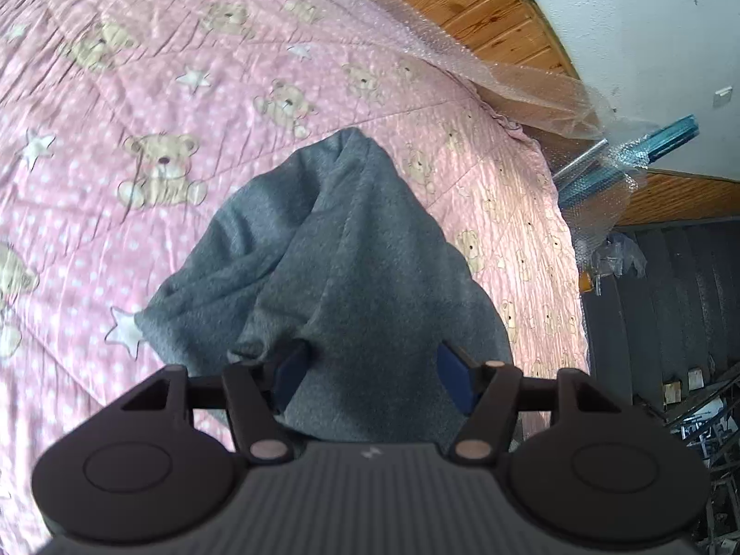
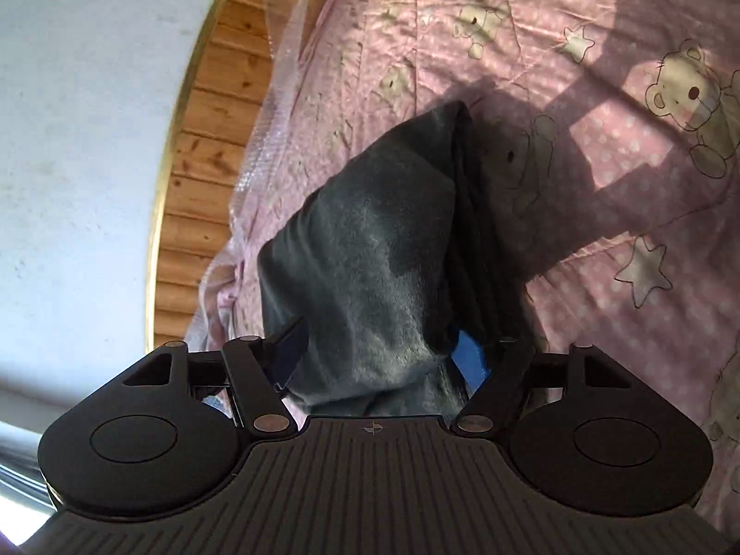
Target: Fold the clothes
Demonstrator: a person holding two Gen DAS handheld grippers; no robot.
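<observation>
— On pink quilted bedspread (image 1: 138,92) with teddy bears: grey fleece garment (image 1: 333,249), bunched, near wooden headboard (image 1: 485,14).

— Left gripper (image 1: 370,365), right gripper (image 2: 377,356): jaws spread, fleece between, seemingly not pinched.

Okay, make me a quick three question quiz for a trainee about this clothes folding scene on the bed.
1. True or false: the grey garment lies on a pink bear-print quilt.
2. What stands behind the bed? A) brick wall B) wooden headboard C) mirror
3. What sits between the fingers of the left gripper and the right gripper?

Key: 1 true; 2 B; 3 grey garment fabric, with both sets of jaws spread apart.
</observation>
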